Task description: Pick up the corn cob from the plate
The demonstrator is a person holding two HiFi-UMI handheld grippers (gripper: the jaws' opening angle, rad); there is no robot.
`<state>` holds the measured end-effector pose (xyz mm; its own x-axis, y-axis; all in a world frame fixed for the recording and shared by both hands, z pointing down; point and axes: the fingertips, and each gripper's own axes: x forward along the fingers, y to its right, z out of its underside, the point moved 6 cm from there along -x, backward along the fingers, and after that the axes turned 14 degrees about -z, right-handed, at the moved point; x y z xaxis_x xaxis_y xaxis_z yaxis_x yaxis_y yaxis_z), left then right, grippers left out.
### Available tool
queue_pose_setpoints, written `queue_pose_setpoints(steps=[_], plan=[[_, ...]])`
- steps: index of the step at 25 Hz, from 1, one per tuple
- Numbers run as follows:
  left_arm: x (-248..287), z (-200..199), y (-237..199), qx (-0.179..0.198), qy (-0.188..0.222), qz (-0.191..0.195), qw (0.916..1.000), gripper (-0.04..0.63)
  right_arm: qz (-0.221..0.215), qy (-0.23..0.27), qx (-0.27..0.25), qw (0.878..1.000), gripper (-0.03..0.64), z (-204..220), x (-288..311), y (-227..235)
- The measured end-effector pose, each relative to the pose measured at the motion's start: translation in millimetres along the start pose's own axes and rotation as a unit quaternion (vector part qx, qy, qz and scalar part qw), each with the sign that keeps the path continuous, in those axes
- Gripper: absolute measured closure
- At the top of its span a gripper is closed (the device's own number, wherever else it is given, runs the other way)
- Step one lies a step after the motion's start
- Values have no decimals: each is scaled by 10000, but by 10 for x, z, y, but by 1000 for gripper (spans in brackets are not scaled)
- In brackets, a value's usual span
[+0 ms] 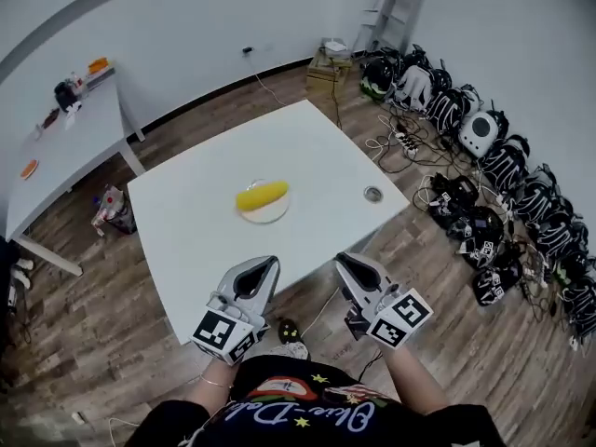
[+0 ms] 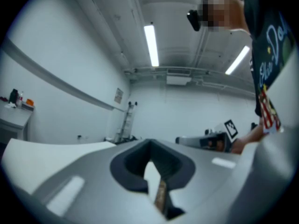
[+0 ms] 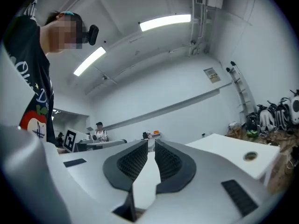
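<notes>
Nearest you, both grippers are held level by the near edge of the surface (image 1: 186, 240), well short of the work. Your left gripper (image 1: 265, 264) is clenched, its pads together with nothing between them. Your right gripper (image 1: 343, 261) is likewise closed on nothing, with only a thin slit showing between its ribbed pads. Neither can take anything until you part the jaws.

Further out, near the middle of the surface, the corn cob (image 1: 262, 196) lies on its side on the plate (image 1: 272, 218). Its long axis runs roughly left to right. It covers much of the plate and nothing crowds it.

Handling assessment: expect a stiff, rounded, fairly light item that will roll if nudged on its side. At this range I cannot tell whether it is real or a plastic model, so treat the skin as possibly slick. Take it across the middle of its length, with a pad on each flank. Avoid the tapered ends, where it could squirt out. The shallow plate may slide under a glancing touch, so come in from above.
</notes>
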<state>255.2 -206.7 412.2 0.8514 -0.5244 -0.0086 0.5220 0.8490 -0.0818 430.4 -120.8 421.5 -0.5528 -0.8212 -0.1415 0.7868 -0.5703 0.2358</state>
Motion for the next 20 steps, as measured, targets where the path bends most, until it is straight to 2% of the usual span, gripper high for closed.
queue_pose_setpoints(steps=[2,5,7,8,10,13,15,20], plan=[[250,1,-189,66,-77,-186,9998,601,-326,-208,-153,9991,582,-72,329,399],[513,13,-456,11,-207,-506,9985,601,-820,-678,-439,9933,530,-122,864,877],[616,10,-564,-81,-271,-658,9974,601,-1238,-1164,-662,9832,511,-89,1187,1097],[661,13,-604,-115,-288,-737,9968,601,-1476,-1491,-815,9743,490,-42,1335,1195],[755,4,-692,-157,-290,-957,9949,601,-1960,-2262,-1248,9460,369,85,1634,1388],[859,-41,-810,-163,-280,-1336,9905,601,-2634,-3330,-1946,8842,357,317,2041,1647],[922,-64,-863,-149,-292,-1592,9867,601,-2992,-3844,-2122,8472,357,478,2267,1814],[1038,-108,-1044,-218,-268,-2064,9779,601,-3655,-4723,-2239,7702,354,936,2666,2061]])
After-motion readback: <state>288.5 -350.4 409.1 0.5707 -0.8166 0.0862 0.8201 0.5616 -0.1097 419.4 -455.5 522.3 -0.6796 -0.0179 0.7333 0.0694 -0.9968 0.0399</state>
